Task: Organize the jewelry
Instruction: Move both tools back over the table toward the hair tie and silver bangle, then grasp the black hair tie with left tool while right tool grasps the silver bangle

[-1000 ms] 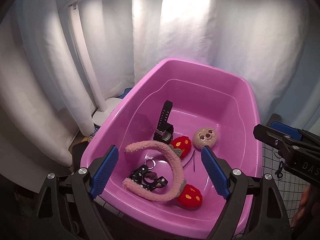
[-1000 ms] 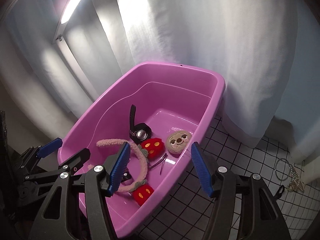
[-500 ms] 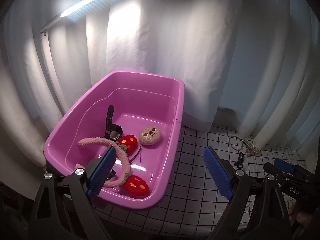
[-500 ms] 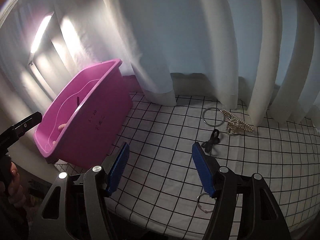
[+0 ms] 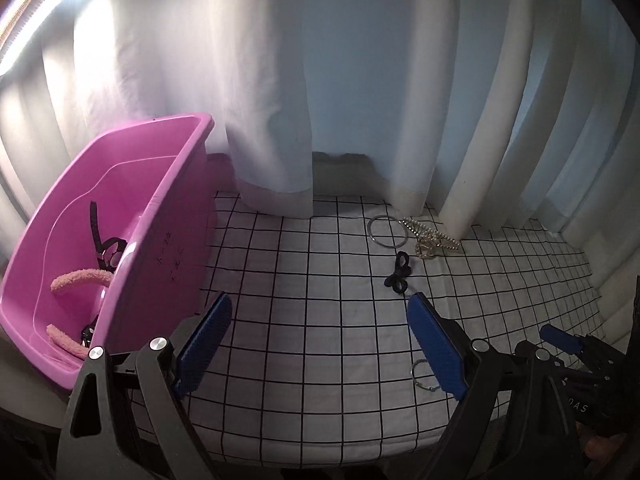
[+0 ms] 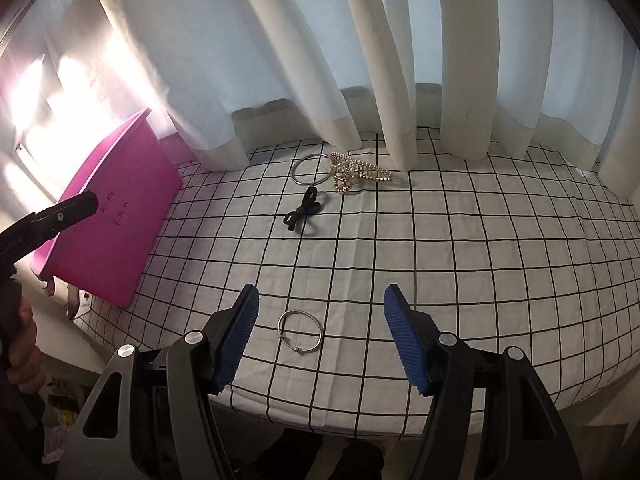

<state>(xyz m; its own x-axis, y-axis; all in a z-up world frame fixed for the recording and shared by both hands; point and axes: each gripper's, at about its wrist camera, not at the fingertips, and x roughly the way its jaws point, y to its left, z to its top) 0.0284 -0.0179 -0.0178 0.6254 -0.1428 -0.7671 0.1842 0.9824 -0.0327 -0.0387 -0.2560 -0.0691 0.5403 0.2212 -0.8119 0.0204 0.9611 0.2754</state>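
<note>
A pink tub (image 5: 168, 216) (image 6: 120, 208) stands at the left of a checked cloth (image 5: 320, 280) (image 6: 440, 248). Inside it lie a fuzzy pink headband (image 5: 80, 280) and a black watch (image 5: 106, 246). On the cloth lie a silver bangle (image 6: 301, 332) (image 5: 424, 376), a black hair tie (image 6: 303, 212) (image 5: 398, 272), a large silver ring (image 6: 312, 170) (image 5: 386, 231) and a gold chain piece (image 6: 356, 172) (image 5: 430, 238). My right gripper (image 6: 318, 308) hovers open, the bangle just below the gap between its fingers. My left gripper (image 5: 320, 316) is open and empty over the cloth.
White curtains (image 5: 360, 80) (image 6: 360, 40) hang along the back edge of the cloth. A hand (image 6: 20, 340) holds the left gripper's handle at the left of the right wrist view. The cloth's front edge drops off close to both grippers.
Both grippers have swung right, away from over the tub and out over the checked cloth. The silver bangle now lies just ahead of the right gripper's fingers.
</note>
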